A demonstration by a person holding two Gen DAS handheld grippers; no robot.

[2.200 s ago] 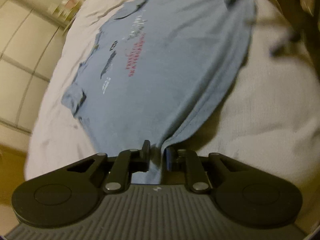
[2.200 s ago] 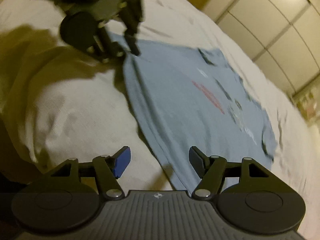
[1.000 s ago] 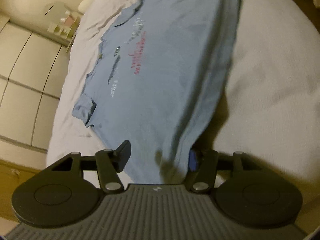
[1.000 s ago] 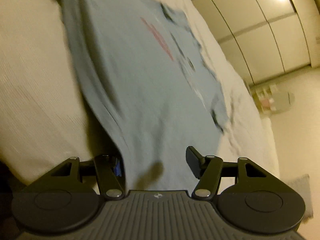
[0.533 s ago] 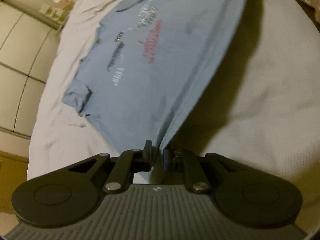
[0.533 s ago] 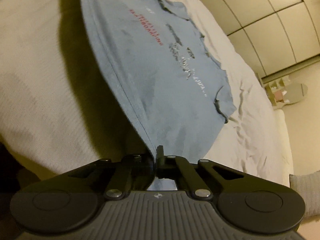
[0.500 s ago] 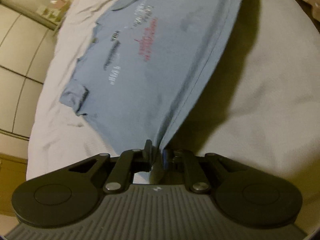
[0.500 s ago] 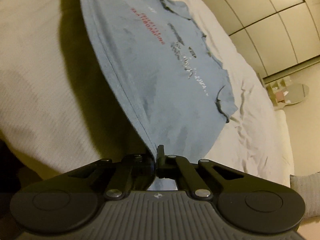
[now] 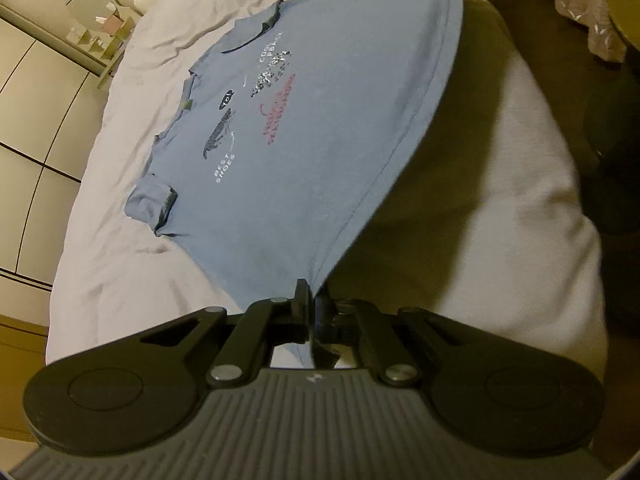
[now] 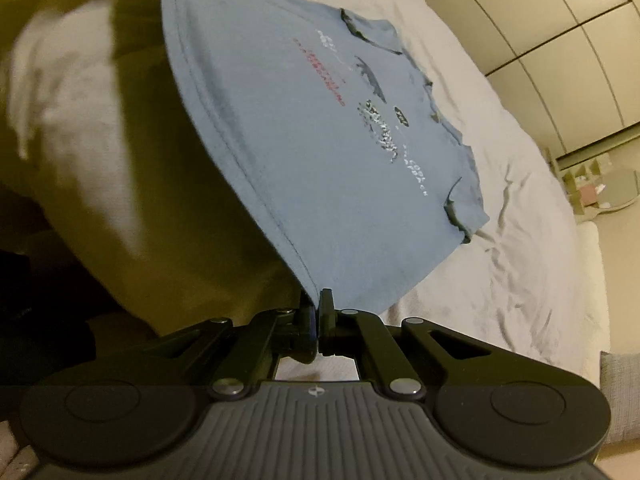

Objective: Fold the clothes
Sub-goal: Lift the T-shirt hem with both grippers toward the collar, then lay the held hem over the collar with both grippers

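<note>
**Shirt hem pinched at both corners, lifted off the bed**

The shirt (image 9: pixel 320 128) is lying print-up across the bed (image 9: pixel 120 240), its collar end resting on the sheet while the hem is hanging raised and taut between two grips. It is looking thin, light and limp: it will likely sag wherever it is not held, so the hem corners are the sensible places to hold. The left gripper (image 9: pixel 313 300) is pinching one hem corner, fingers closed on the cloth; the right gripper (image 10: pixel 316 304) is pinching the other likewise. The underside of the raised cloth and the bed beneath it are sitting in deep shadow. The far hem corner is running out of frame in each view, and the sleeves are crumpled, their lie hard to read.
</note>
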